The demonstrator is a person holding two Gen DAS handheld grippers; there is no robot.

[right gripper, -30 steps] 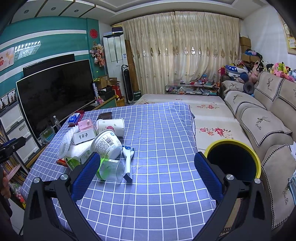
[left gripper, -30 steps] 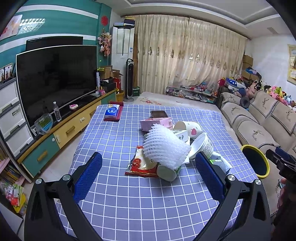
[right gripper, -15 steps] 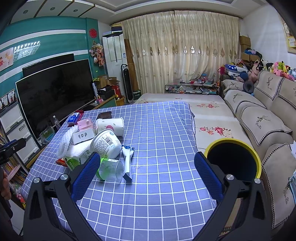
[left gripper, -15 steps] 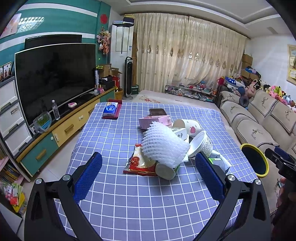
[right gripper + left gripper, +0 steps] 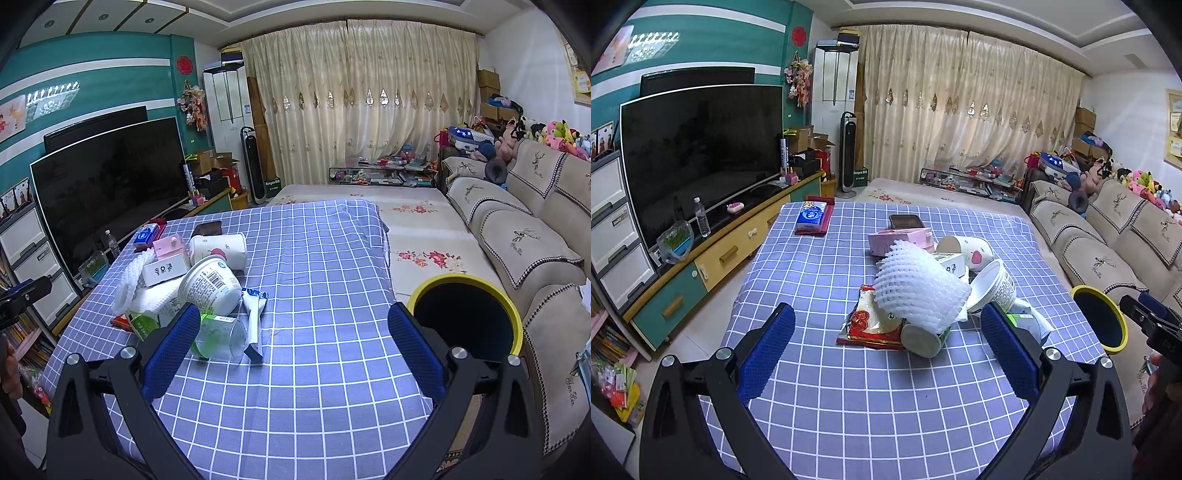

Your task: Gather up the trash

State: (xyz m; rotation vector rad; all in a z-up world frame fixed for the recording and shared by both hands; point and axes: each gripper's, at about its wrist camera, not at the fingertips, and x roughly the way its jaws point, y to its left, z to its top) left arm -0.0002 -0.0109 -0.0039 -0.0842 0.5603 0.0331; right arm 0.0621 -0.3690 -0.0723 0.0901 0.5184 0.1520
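Trash heaped mid-table, both grippers wide apart and empty.

Tablecloth [image 5: 820, 280], blue with white checks, covers the table to every edge; its near and right stretches lie bare, giving free room in front of both tools. Bin [image 5: 466, 321], yellow-rimmed with a dark inside, stands just off the table's right edge beside the sofa; what it holds cannot be told. Trash sits in one cluster: a white foam net [image 5: 919, 291] lies on top of a red snack packet [image 5: 871, 321], a white tub [image 5: 210, 286] lies on its side with its mouth toward the net, and a clear cup [image 5: 221, 338] lies tipped over nearest the right gripper [image 5: 291, 341]. The left gripper [image 5: 886, 341] hangs above the cloth just short of the pile, touching nothing.
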